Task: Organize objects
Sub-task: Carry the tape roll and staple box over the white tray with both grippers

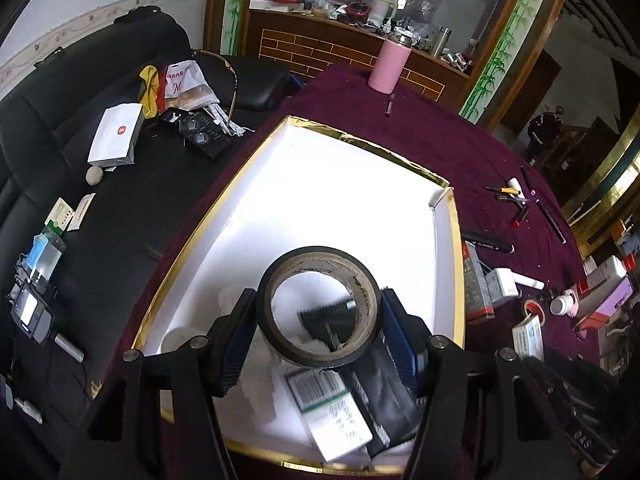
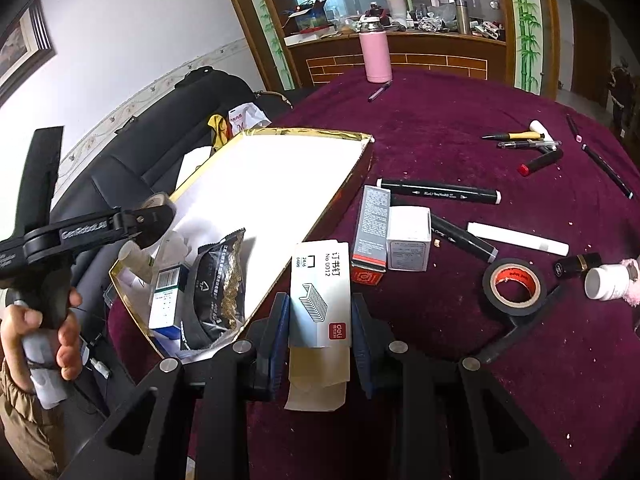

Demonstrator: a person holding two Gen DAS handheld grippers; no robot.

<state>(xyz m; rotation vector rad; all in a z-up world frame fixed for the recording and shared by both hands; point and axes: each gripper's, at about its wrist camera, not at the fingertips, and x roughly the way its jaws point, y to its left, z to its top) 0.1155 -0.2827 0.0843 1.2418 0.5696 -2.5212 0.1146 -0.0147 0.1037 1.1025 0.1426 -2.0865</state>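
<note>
Clamped in our left gripper (image 1: 318, 312), the tape roll (image 1: 318, 306) hangs over the box (image 1: 208, 224), above items already inside. Our right gripper (image 2: 320, 316) grips the staple box (image 2: 320, 300) just beside the rim. We're mid-deposit; next, open the left and let the roll drop in.

Domestic living room: black leather sofa (image 1: 100, 184) strewn with oddments, table under maroon cloth (image 2: 460, 128), wooden glass-fronted cabinet (image 1: 360, 12) with bamboo-painted trim, framed picture (image 2: 24, 44) on wall
</note>
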